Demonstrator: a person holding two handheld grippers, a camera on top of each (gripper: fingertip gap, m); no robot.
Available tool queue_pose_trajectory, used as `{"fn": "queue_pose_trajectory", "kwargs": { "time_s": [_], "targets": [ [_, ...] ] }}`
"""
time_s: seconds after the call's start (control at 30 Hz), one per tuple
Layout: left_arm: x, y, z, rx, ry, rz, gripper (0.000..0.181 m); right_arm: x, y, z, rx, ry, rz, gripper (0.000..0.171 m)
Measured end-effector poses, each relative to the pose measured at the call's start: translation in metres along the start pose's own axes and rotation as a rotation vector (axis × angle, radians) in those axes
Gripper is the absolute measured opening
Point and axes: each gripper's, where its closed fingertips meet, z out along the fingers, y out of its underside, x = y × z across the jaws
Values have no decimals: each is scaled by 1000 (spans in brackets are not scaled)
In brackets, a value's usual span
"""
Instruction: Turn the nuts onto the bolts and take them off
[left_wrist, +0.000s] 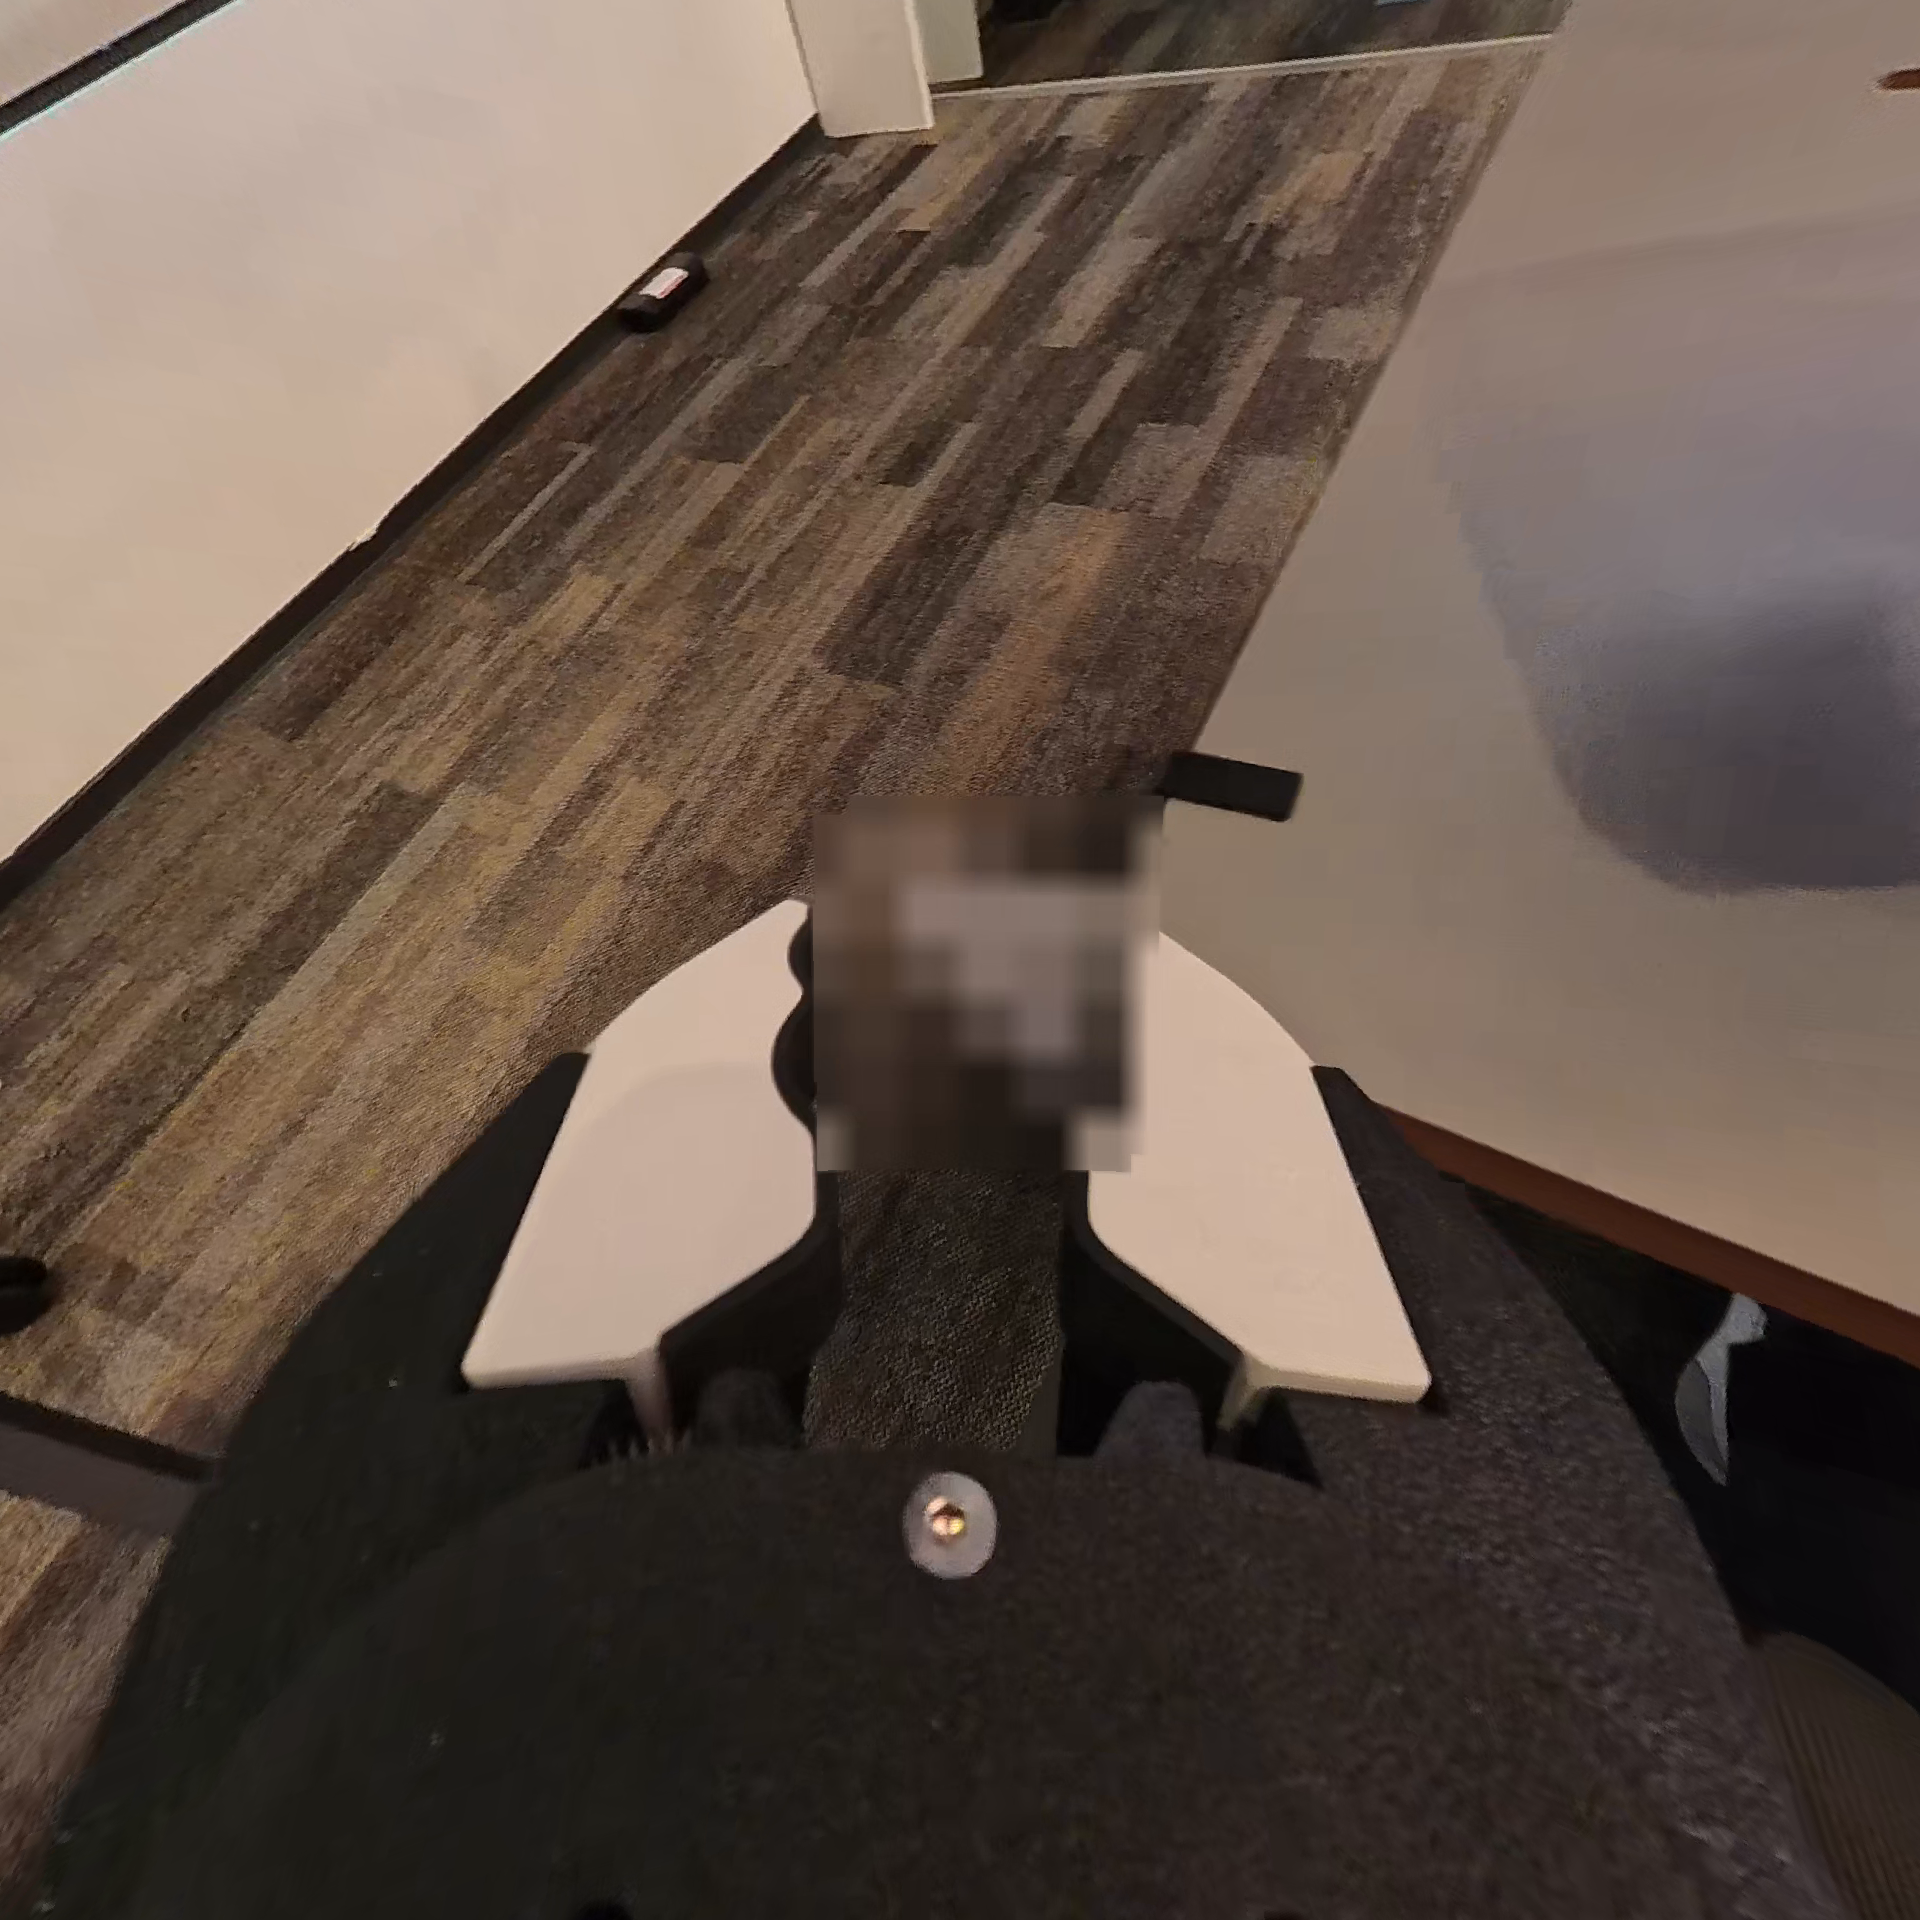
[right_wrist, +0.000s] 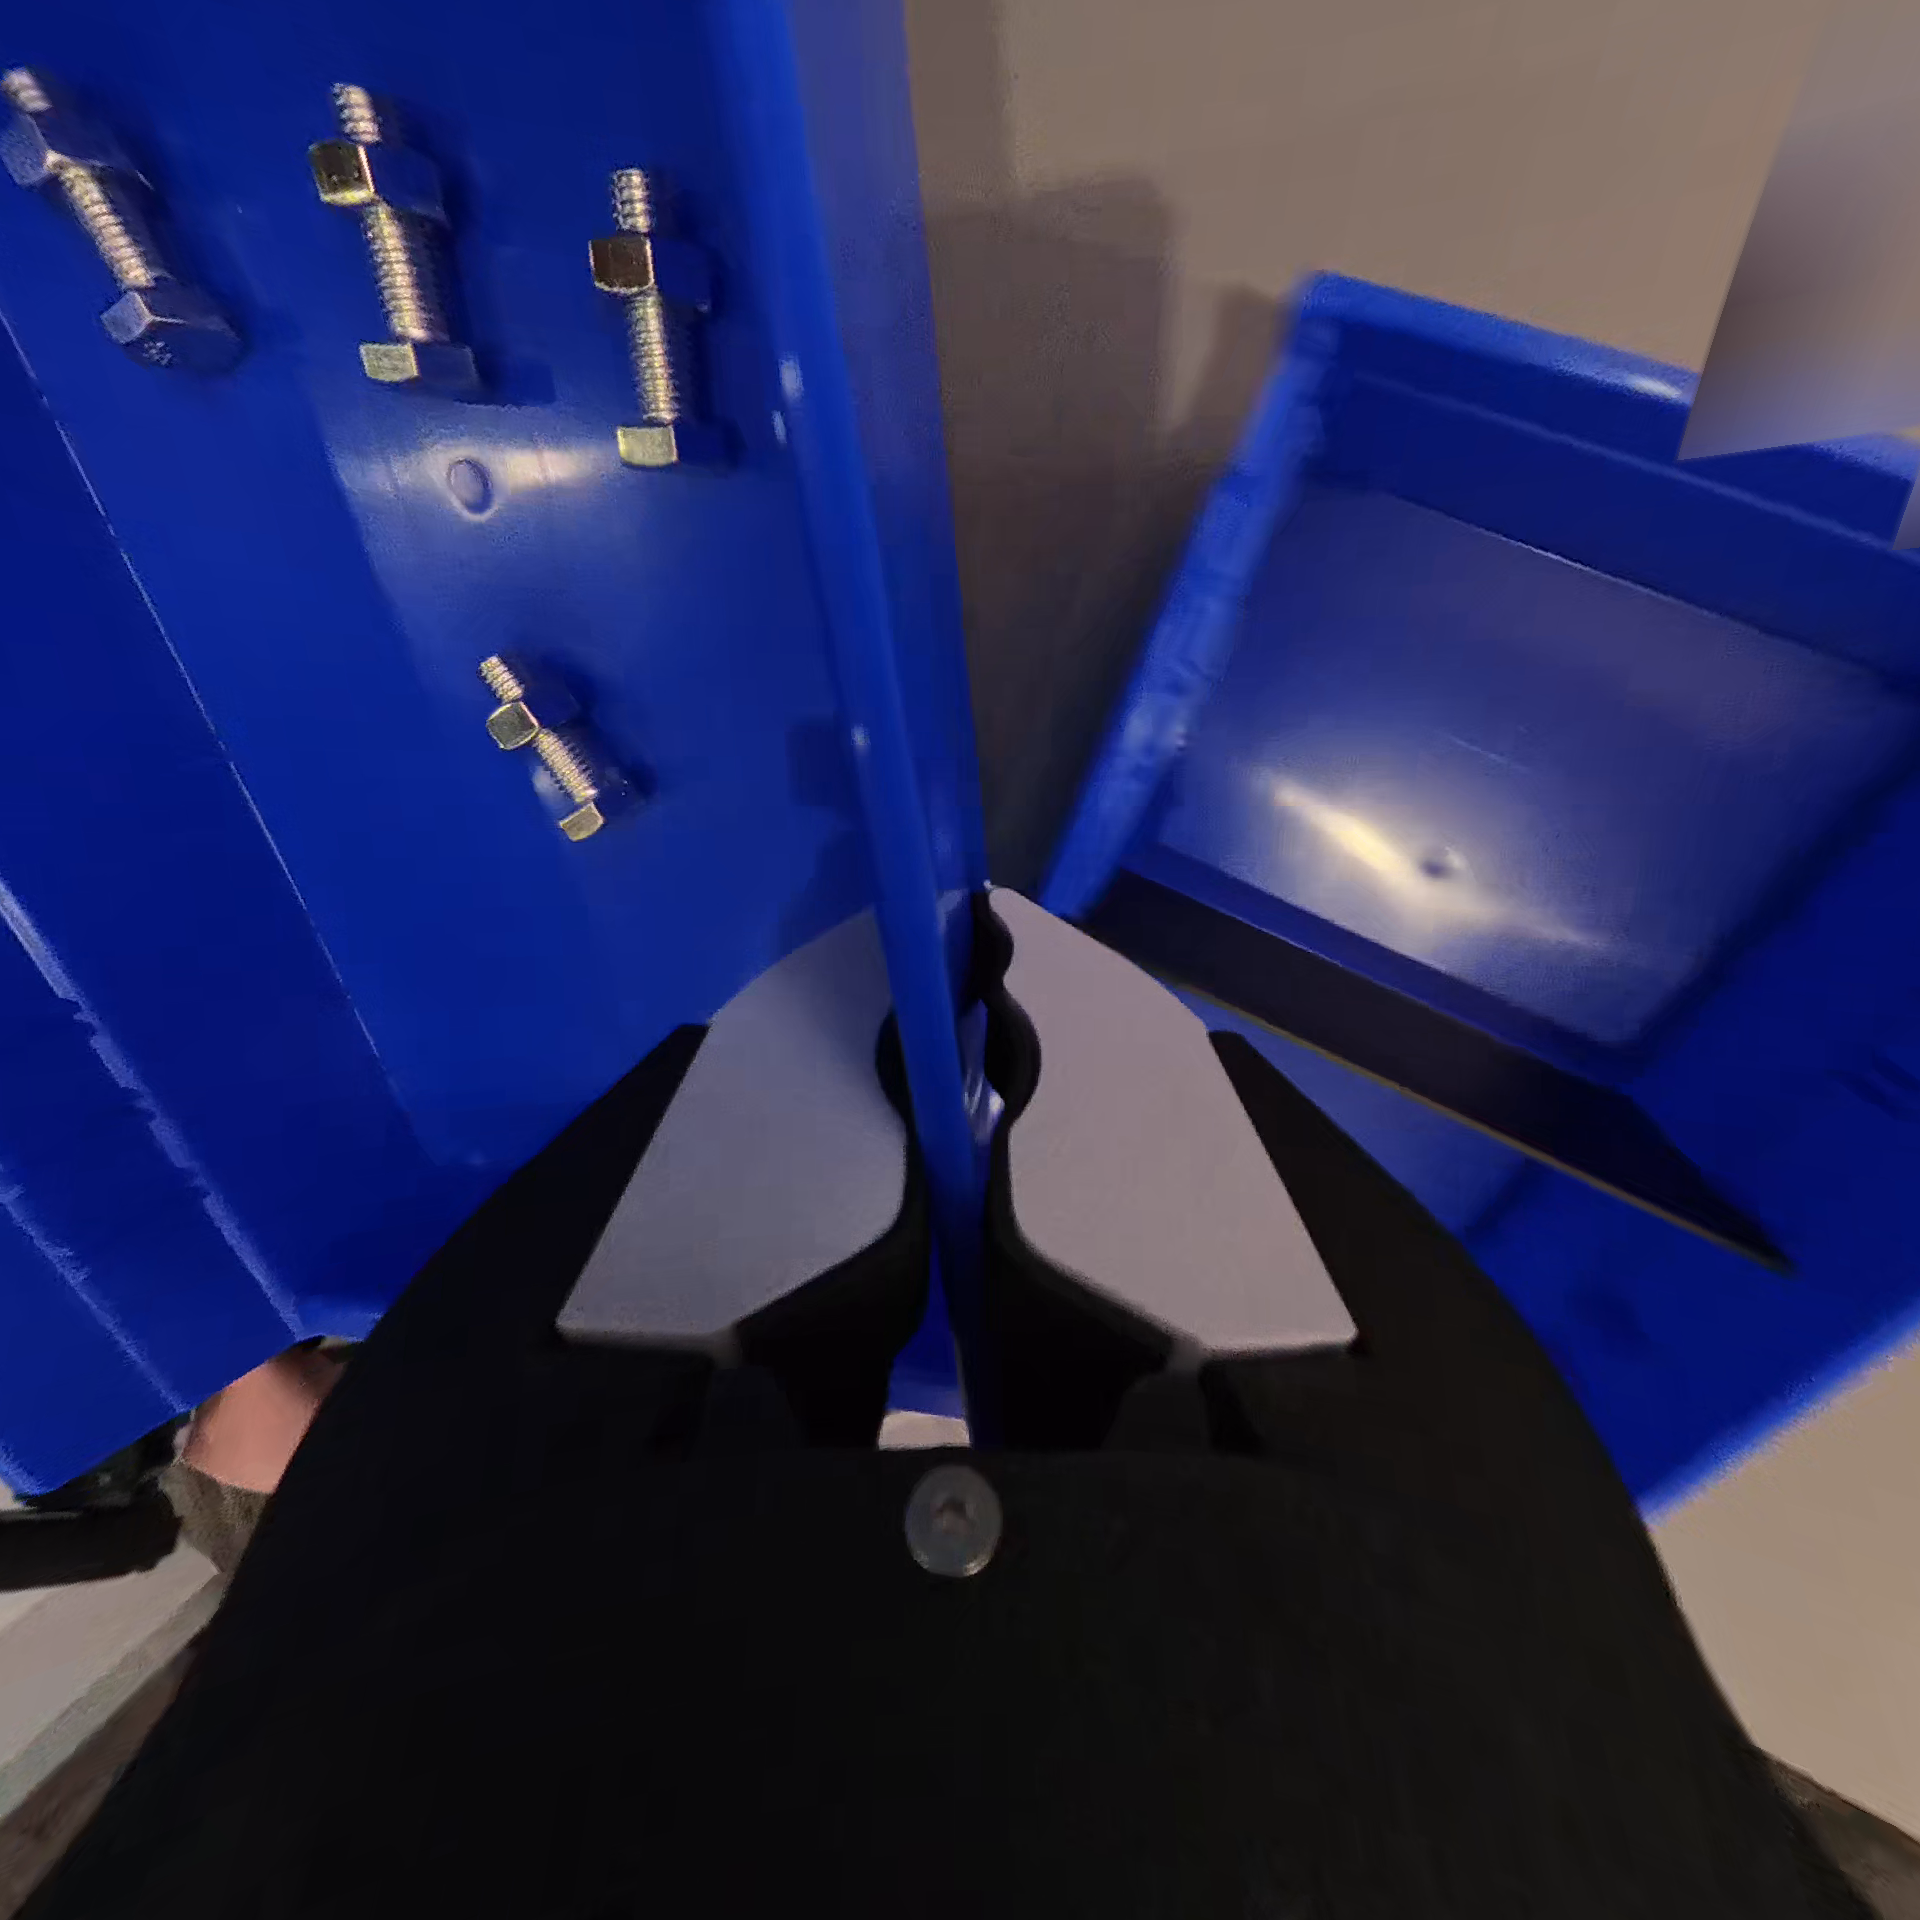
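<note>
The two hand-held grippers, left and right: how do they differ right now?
The right hand-held gripper is shut on the thin wall of a blue bin holding four bolts with nuts; the left hand-held gripper is open, with nothing visible in its gap, though a blur hides the tips. The right one works at the table; the left one hangs beside the table over the carpet. Both have black bodies and pale finger plates.

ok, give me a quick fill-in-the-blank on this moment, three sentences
The right gripper is shut on the thin wall of a ____ bin.
That bin holds ____ bolts, each with a nut on it.
The left gripper hangs over the ____, its fingers apart.

Missing words: blue; four; carpet
</note>
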Motion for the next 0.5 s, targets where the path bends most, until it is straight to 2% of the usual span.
{"fn": "queue_pose_trajectory", "kwargs": {
  "time_s": [0.2,0.33,0.5],
  "targets": [
    [-39,12,-13,0,-60,-67,48,-62,-12,64,-39,-55,-62,5],
    [-49,16,-17,-1,-72,-83,48,-68,-6,100,-65,0,-89,5],
    [-54,22,-18,-6,-71,-96,48,-60,6,124,-128,74,-116,5]
  ]
}}
